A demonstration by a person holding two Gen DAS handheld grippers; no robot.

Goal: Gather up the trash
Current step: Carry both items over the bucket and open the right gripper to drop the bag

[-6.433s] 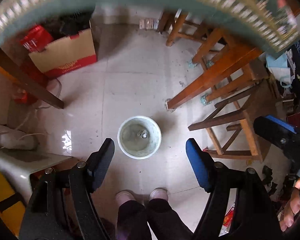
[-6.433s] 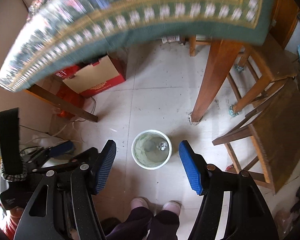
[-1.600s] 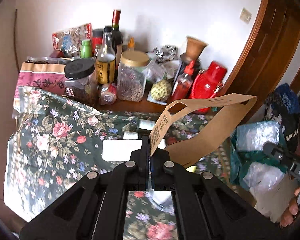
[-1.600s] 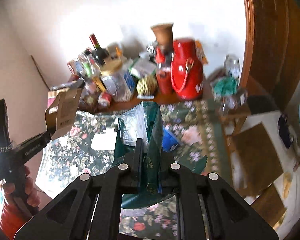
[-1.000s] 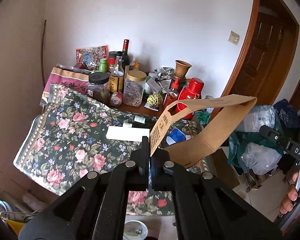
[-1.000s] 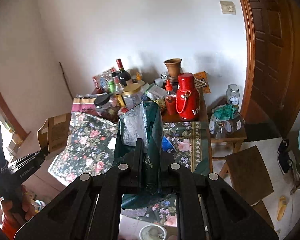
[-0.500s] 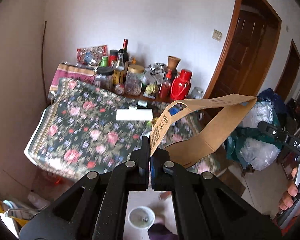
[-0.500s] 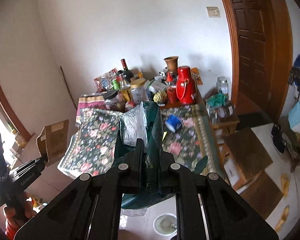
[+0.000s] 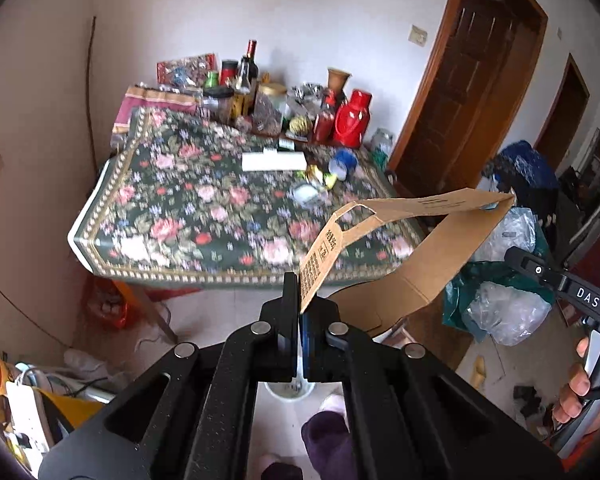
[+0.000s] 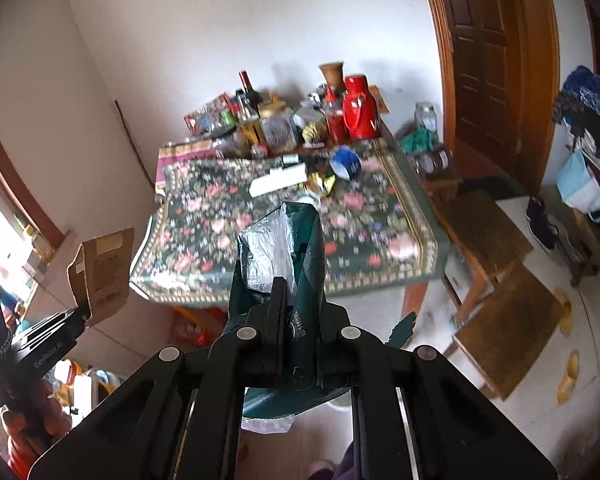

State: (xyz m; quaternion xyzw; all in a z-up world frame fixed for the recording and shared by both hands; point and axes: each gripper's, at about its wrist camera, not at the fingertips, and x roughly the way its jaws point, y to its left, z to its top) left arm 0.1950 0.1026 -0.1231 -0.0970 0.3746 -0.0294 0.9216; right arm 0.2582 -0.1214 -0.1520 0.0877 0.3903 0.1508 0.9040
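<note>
Both tools were clamped: left tool (image 9: pixel 299 300) on cardboard piece (image 9: pixel 412 248), right tool (image 10: pixel 290 300) on green wrapper (image 10: pixel 304 248). Best carried steadily over white bin (image 9: pixel 290 392) before release.

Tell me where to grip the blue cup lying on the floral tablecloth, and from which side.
Take the blue cup across its side wall near the open rim, coming down from above. It lies tipped on its side on the tablecloth, so the round wall faces up. The gold wrappers crowd its near side, making a low approach from there awkward. Both grippers are full now.
</note>
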